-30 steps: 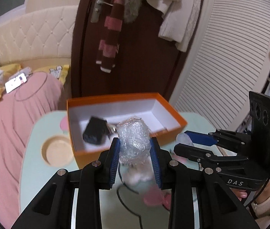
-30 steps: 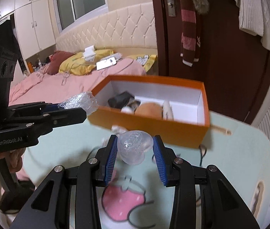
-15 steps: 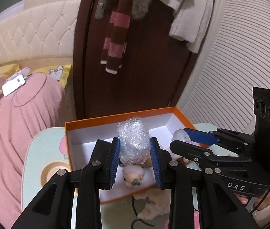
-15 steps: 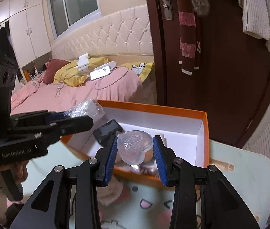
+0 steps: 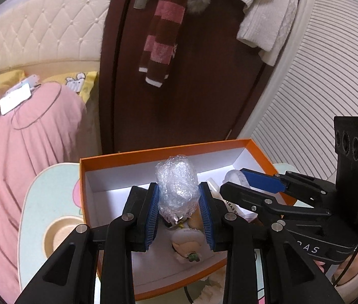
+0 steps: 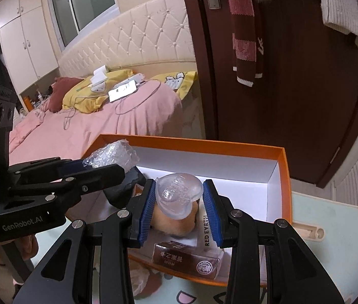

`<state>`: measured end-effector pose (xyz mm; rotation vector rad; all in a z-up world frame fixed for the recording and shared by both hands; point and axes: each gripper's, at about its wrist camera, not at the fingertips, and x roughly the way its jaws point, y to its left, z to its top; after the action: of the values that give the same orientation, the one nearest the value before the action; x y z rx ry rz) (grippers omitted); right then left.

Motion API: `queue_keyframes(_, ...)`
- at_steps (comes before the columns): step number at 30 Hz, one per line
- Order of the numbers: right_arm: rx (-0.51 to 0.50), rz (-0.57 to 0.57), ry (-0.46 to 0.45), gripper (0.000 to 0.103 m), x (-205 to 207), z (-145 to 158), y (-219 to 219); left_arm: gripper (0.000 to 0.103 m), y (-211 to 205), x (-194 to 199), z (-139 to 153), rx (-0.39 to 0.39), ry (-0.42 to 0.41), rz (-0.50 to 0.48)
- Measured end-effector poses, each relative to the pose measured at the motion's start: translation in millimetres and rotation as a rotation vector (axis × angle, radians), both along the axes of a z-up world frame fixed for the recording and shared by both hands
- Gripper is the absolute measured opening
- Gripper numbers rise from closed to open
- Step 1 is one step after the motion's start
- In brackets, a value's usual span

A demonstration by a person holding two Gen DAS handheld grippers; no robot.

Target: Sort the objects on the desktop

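- Two grippers are hanging over the orange box on the pale green bench, and each one is carrying something.
- I am seeing the left gripper clamping a wad of crinkled bubble wrap between its blue pads; the wad is standing above the box's white interior, toward its left half.
- I am seeing the right gripper pinching a clear heart-shaped plastic piece; it is hovering above the near part of the box.
- Below that piece, a tan rounded object, a brown printed carton and a white tube with lettering are lying inside the box.
- A black object is sitting in the left end of the box, partly hidden by the left gripper.
- A small plush figure is lying on the box floor, under the bubble wrap.
- Beyond the bench, a pink bed is standing on the left and a dark brown door on the right.
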<state>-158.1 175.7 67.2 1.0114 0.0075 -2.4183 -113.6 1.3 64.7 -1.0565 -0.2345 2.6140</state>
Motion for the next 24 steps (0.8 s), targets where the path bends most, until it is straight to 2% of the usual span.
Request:
queue_keyframes(5, 0.003, -0.002, -0.004, 0.040, -2.3, -3.7, -0.7, 0.031, -0.2, -1.4, -1.1, 0.010, -0.003, -0.002)
queue_keyframes(7, 0.003, -0.001, -0.007, 0.040, -1.9, -4.3, -1.5, 0.040, -1.0, -1.1, -0.8, 0.018, 0.002, 0.005)
queue_keyframes(8, 0.001, 0.001, -0.010, 0.040, -1.7, -4.6, -1.6, 0.050, -1.7, -0.6, -0.4, 0.021, 0.009, 0.011)
queue_keyframes(9, -0.003, -0.001, -0.010, 0.040, -1.1, -4.2, -1.3, 0.057, -2.5, 0.0, 0.0, 0.024, 0.017, 0.018)
queue_keyframes(12, -0.013, -0.017, 0.004, 0.044, 1.9, -1.0, 0.6, 0.060, -5.6, 2.6, 1.9, 0.033, 0.031, 0.029)
queue_keyframes(15, -0.017, -0.050, 0.034, 0.064, 6.3, 3.9, 3.8, 0.062, -7.2, 6.5, 3.4, 0.034, 0.032, 0.030)
queue_keyframes(18, -0.053, -0.059, 0.048, 0.066, 10.7, 8.2, 10.0, 0.063, -6.6, 11.8, 4.8, 0.020, 0.039, 0.031)
queue_keyframes(24, -0.084, -0.053, 0.019, 0.067, 21.1, 13.9, 14.3, 0.065, -7.3, 24.5, 9.3, 0.009, 0.042, 0.035)
